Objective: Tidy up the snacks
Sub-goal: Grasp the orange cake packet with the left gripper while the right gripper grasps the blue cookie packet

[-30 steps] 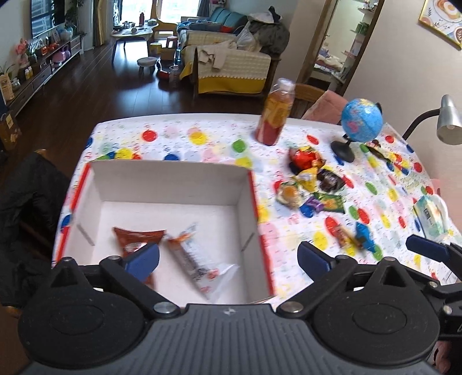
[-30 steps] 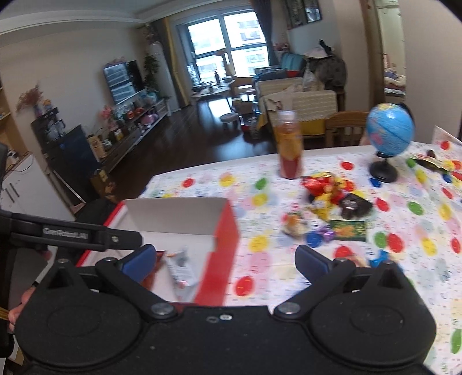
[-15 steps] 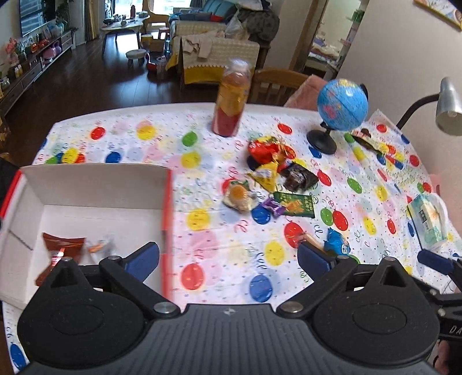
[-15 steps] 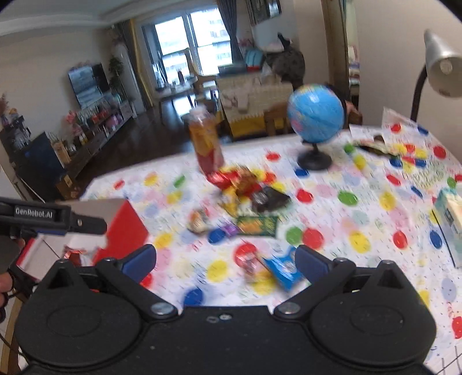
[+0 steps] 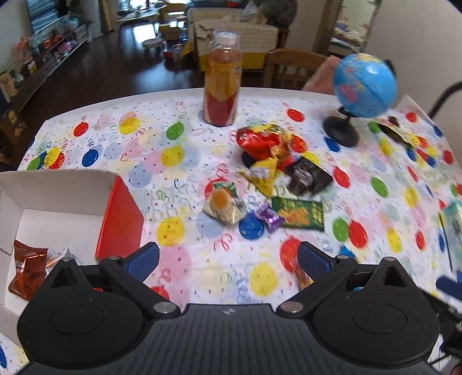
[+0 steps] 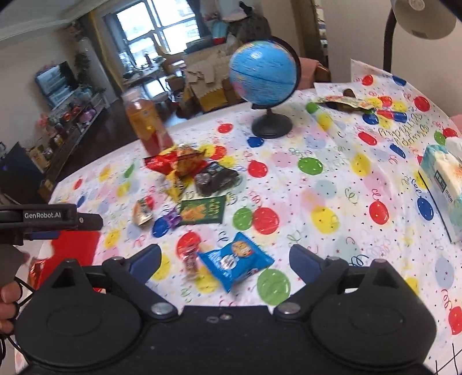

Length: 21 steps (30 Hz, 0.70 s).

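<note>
My right gripper hovers low over a blue cookie packet, which lies between its closing jaws; the pads do not touch it. A small red-wrapped bar lies just left of the packet. Farther out are a green packet, a dark packet and a red packet. My left gripper is open with nothing in it, above the tablecloth right of the red and white box. An orange-brown packet lies inside the box. The loose pile is ahead: jelly cup, purple candy.
A juice bottle stands at the table's far edge, and a blue globe to its right. A tissue box sits at the right edge under a lamp. A wooden chair stands behind the table.
Both grippers swung right and lower, away from the box toward the loose snacks. The blue packet now lies between the right jaws, which stand slightly narrower.
</note>
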Tool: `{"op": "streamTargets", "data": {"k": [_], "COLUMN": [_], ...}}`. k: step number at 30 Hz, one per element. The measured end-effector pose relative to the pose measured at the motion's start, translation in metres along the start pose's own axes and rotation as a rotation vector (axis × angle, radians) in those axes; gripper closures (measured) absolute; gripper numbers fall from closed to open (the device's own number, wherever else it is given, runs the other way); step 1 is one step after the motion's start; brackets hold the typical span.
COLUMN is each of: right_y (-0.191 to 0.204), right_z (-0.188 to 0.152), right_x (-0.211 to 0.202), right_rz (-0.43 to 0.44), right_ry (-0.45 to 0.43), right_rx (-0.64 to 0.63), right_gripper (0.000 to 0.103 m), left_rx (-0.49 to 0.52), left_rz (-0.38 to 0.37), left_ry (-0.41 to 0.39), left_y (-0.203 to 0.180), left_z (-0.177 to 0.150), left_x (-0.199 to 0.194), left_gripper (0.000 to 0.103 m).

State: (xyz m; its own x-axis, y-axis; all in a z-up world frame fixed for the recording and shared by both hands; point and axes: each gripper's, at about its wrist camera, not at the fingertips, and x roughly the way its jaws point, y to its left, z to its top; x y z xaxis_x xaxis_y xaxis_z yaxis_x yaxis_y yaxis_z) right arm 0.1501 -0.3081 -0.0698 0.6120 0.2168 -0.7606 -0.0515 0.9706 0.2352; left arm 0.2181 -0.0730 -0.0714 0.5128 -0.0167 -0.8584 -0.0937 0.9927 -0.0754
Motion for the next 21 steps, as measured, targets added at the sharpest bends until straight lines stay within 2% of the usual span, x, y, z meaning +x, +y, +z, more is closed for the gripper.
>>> {"op": "streamTargets", "data": {"k": [4, 10, 13, 16, 21], "right_y": [-0.008, -0.017, -0.018, -0.018, -0.016], "right_z": [0.007, 0.011, 0.013, 0.014, 0.012], "right_x": [0.029, 0.074, 0.087, 0.094, 0.109], "right_rz": [-0.051, -0.107, -0.112, -0.13, -0.151], "right_ry": [0.049, 0.151, 0.163, 0.171, 0.204], "right_rx": [0.065, 0.222, 0.276, 0.34, 0.356], "right_gripper": [0.019, 0.023, 0.027, 0.028, 0.029], "left_rx": [-0.042, -0.106, -0.151, -0.19, -0.243], "left_rz": [0.054, 0.085, 0.087, 0.086, 0.063], "left_ry": [0.016, 0.079, 0.124, 0.139, 0.193], "left_y": [-0.001, 0.005, 0.01, 0.014, 0.02], "left_z": [0.019, 0.042, 0.051, 0.056, 0.06], "left_x": [0.026, 0.069, 0.092, 0.11, 0.135], "left_gripper": [0.001, 0.001, 0.001, 0.003, 0.004]}}
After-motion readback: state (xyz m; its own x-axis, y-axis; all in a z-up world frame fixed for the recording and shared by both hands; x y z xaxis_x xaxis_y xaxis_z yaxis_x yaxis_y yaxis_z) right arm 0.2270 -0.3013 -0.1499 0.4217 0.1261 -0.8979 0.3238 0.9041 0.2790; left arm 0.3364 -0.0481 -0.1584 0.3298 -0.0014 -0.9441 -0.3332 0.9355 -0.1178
